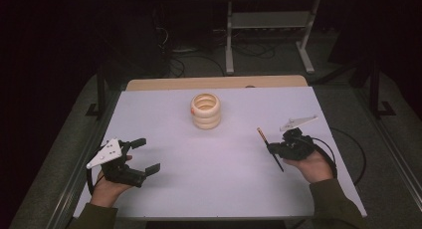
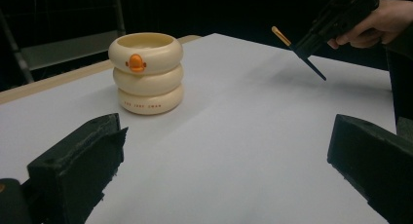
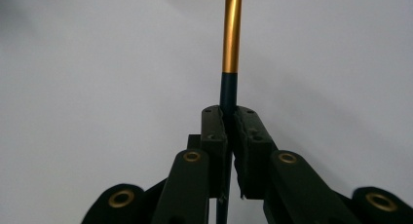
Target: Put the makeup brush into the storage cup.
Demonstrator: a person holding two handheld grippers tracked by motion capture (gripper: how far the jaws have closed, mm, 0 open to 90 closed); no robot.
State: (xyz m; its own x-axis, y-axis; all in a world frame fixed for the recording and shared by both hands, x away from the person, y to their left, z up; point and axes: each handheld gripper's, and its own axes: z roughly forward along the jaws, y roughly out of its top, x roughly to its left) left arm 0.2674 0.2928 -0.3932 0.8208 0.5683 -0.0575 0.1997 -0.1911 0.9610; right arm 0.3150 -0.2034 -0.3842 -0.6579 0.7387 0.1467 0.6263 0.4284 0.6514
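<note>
Dark-blue pencil [image 1: 269,148] with a gold end is clamped between the closed fingers of the right gripper [image 1: 272,148], held above the white worktop [image 1: 224,154]. Left gripper [image 1: 148,155] fingers are spread wide, empty. Cream ringed holder [image 1: 205,110] stands mid-worktop, well apart from both.

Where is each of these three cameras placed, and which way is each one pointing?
High view: above the person's side, looking forward and down on the table; both hands, left gripper and right gripper show.
Left gripper view: rides the left gripper, looking between its open jaws at the duck-faced holder.
Right gripper view: rides the right gripper, looking along jaws shut on the pencil.
Shared: high and left gripper views both show holder and pencil.
</note>
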